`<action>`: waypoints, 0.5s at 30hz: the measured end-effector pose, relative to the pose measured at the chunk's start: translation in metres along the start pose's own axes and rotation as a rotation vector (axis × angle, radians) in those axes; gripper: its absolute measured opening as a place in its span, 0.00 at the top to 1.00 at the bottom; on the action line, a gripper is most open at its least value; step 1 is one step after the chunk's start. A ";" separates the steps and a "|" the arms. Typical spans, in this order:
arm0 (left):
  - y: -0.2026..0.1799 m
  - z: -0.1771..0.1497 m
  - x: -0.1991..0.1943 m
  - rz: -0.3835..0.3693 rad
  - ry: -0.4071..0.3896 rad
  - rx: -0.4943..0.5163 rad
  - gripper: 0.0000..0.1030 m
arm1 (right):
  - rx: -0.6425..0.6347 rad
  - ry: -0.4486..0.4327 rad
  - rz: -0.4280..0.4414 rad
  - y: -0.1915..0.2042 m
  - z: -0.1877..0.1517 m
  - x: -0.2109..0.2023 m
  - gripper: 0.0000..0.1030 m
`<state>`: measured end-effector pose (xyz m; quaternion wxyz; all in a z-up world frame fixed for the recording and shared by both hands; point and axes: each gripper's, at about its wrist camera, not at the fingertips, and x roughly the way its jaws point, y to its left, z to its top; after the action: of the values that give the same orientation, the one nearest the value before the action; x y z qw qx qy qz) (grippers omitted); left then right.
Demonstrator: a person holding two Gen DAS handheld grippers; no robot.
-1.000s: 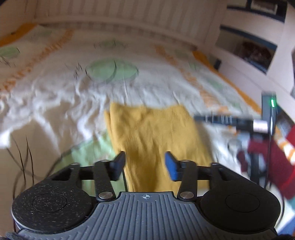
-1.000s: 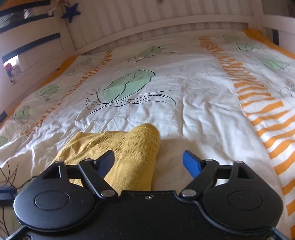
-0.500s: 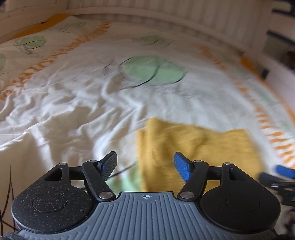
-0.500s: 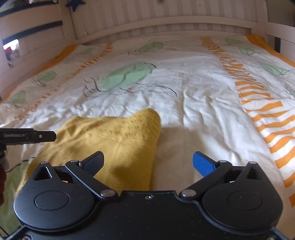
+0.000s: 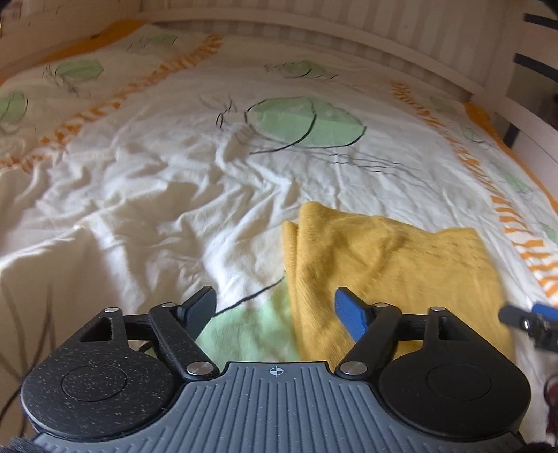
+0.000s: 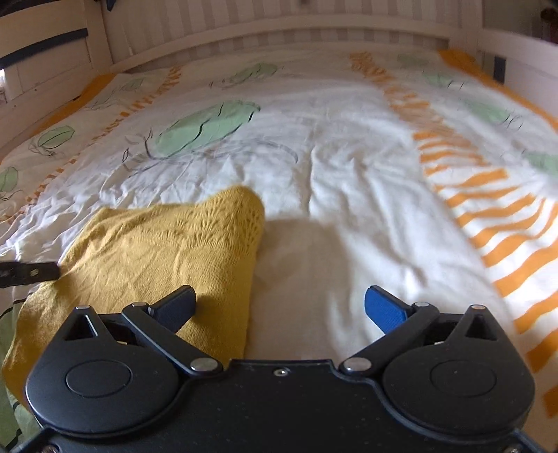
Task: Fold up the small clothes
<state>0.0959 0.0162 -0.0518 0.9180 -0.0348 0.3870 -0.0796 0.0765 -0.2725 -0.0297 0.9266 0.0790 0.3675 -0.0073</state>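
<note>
The yellow knit garment [image 5: 383, 271] lies on the bed cover [image 5: 174, 195], in the lower right of the left wrist view and in the lower left of the right wrist view. It looks already folded at least one time: along its left edge in the left view I see two layers, one on the other.

I judge it is light, soft and limp. It will not keep a shape when it is lifted, and it will hang down from the point where it is held. The knit is rough, not slippery, so the pads should keep it well. The best places to take it are, I think, the corners or the doubled edge, with both layers together, because one layer alone will slide off the other.

The left gripper [image 5: 275, 308] is opening at this moment; the left edge of the garment lies under the gap, but the pads do not press it. The right gripper [image 6: 279, 306] stands fully wide, with the right edge of the garment below its left finger, and holds nothing.

The fabric has fine ribs, and an open lace pattern near the rounded corner [image 6: 240, 205]. The cover is thin wrinkled cotton, white with green leaf shapes and orange stripes. Behind it stands a white slatted headboard [image 6: 279, 31].
</note>
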 end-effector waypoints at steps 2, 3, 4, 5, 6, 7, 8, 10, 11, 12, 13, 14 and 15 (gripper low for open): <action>-0.004 -0.004 -0.016 -0.004 -0.030 0.009 0.09 | 0.022 -0.028 -0.004 0.001 0.002 -0.011 0.00; -0.005 -0.007 -0.027 -0.010 -0.046 0.013 0.02 | 0.043 -0.040 0.000 0.001 0.002 -0.018 0.00; -0.007 -0.009 -0.034 -0.010 -0.058 0.018 0.01 | 0.066 -0.049 0.007 0.002 0.002 -0.026 0.00; -0.010 -0.009 -0.040 -0.004 -0.072 0.025 0.01 | 0.082 -0.053 0.015 0.003 0.002 -0.033 0.00; -0.013 -0.012 -0.048 0.004 -0.084 0.036 0.01 | 0.096 -0.056 0.026 0.005 0.000 -0.042 0.00; -0.016 -0.013 -0.054 0.007 -0.089 0.049 0.01 | 0.105 -0.058 0.038 0.006 -0.001 -0.048 0.00; -0.019 -0.015 -0.058 0.004 -0.091 0.060 0.01 | 0.116 -0.058 0.049 0.007 -0.003 -0.057 0.00; -0.024 -0.020 -0.066 -0.004 -0.081 0.074 0.01 | 0.126 -0.049 0.053 0.010 -0.005 -0.070 0.00; -0.026 -0.023 -0.069 -0.011 -0.071 0.077 0.01 | 0.124 -0.042 0.052 0.012 -0.007 -0.076 0.00; -0.029 -0.026 -0.073 -0.019 -0.062 0.079 0.01 | 0.117 -0.035 0.049 0.013 -0.009 -0.080 0.00; -0.030 -0.030 -0.075 -0.025 -0.054 0.079 0.01 | 0.105 -0.026 0.046 0.015 -0.012 -0.086 0.00; -0.032 -0.034 -0.078 -0.031 -0.046 0.081 0.01 | 0.090 -0.016 0.042 0.016 -0.014 -0.089 0.00; -0.034 -0.037 -0.080 -0.038 -0.036 0.082 0.01 | 0.074 -0.004 0.041 0.018 -0.017 -0.092 0.00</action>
<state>0.0105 -0.0035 -0.0167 0.9238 -0.0058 0.3659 -0.1124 -0.0012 -0.2563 0.0237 0.9238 0.1206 0.3634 -0.0022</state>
